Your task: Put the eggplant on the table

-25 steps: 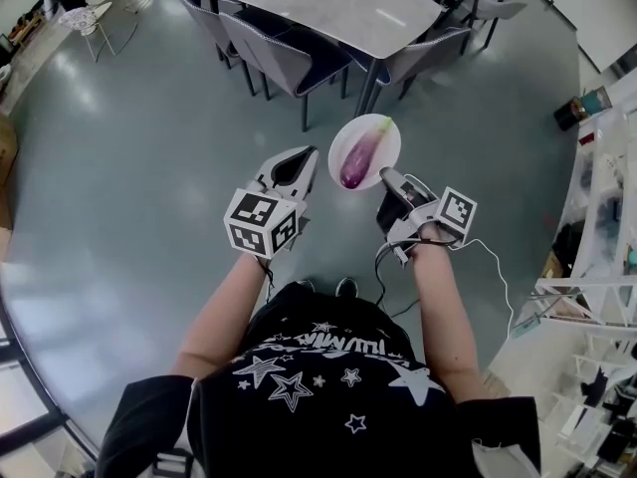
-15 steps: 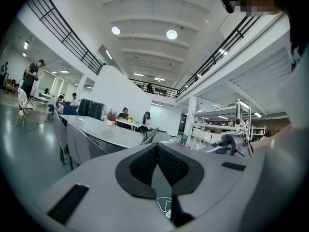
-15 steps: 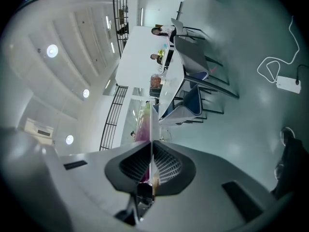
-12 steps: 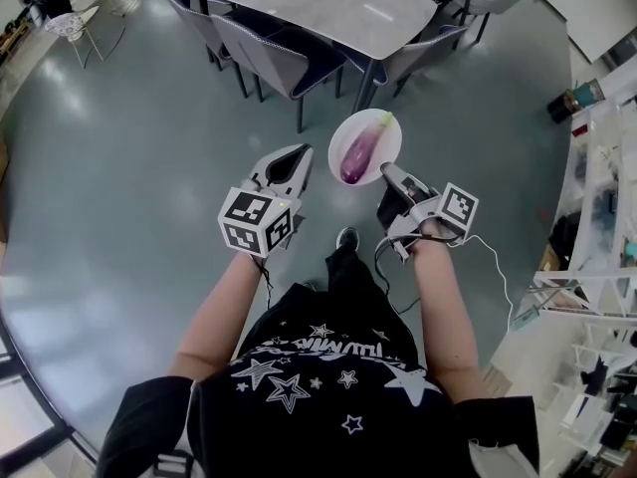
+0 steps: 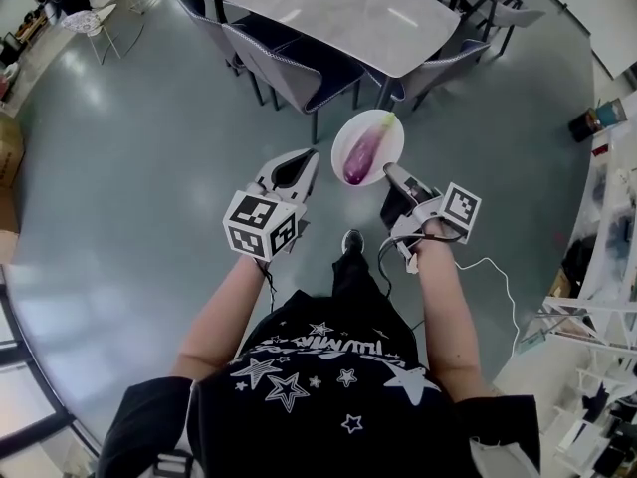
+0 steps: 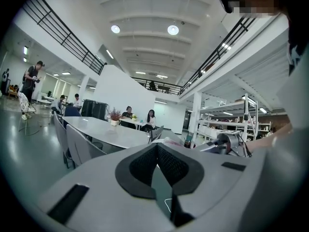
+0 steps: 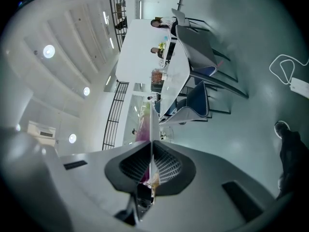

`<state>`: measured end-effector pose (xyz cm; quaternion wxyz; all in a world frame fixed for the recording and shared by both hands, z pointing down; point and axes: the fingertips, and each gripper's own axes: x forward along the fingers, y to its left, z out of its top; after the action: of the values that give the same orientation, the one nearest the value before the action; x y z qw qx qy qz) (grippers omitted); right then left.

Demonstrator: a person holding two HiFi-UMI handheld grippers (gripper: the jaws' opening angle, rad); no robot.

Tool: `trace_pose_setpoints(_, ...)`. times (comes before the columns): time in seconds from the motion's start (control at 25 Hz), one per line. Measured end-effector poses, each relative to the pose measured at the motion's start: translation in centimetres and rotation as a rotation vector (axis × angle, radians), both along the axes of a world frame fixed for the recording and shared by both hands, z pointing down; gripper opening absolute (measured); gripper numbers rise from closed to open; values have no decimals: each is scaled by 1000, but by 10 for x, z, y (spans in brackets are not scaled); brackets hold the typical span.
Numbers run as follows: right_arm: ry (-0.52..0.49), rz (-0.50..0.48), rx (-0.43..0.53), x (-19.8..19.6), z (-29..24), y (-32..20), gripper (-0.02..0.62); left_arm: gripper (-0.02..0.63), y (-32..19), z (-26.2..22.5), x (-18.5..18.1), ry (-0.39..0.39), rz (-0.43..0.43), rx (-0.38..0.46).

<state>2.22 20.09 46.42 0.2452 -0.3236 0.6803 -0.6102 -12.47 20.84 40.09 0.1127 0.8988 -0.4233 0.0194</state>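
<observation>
A purple eggplant (image 5: 363,154) with a green stem lies on a small white plate (image 5: 343,135). My right gripper (image 5: 390,174) is shut on the plate's near rim and holds it level above the floor. In the right gripper view the plate (image 7: 152,124) shows edge-on between the jaws, with the eggplant (image 7: 143,129) as a purple patch beside it. My left gripper (image 5: 312,154) hangs just left of the plate, shut and holding nothing, its closed tips (image 6: 157,149) pointing toward the table. The long grey table (image 5: 338,8) stands ahead, also visible in the left gripper view (image 6: 111,132).
Grey chairs (image 5: 289,63) line the table's near side, between me and it. Shelving (image 5: 597,307) runs along the right, and a white cable (image 5: 488,267) trails on the floor. A cardboard box (image 5: 8,142) sits at far left. People sit at tables farther back (image 6: 128,112).
The person has stepped forward, one shoe now showing below the grippers. The table and chairs have shifted in view. Both grippers keep their pose, the plate still held.
</observation>
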Motion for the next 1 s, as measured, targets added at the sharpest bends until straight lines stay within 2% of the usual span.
trace_pose_setpoints(0.12, -12, -2, 5, 2, 9, -23, 20, 8, -22, 9, 1, 1, -6, 3)
trace_pose_setpoints(0.28, -22, -12, -29, 12, -3, -100, 20, 8, -99, -3, 11, -6, -17, -34)
trace_pose_setpoints(0.36, -20, -22, -31, 19, -8, -123, 20, 8, -120, -7, 21, -11, -18, -39)
trace_pose_setpoints(0.6, -10, -51, -14, 44, -13, -161, 20, 8, -157, -10, 43, -14, -46, -30)
trace_pose_setpoints(0.8, -7, -67, -43, 67, -6, -195, 20, 8, -189, -9, 64, -25, -78, -42)
trace_pose_setpoints(1.0, -5, -123, -33, 75, -2, -211, 20, 8, -198, -2, 83, -28, -115, -37)
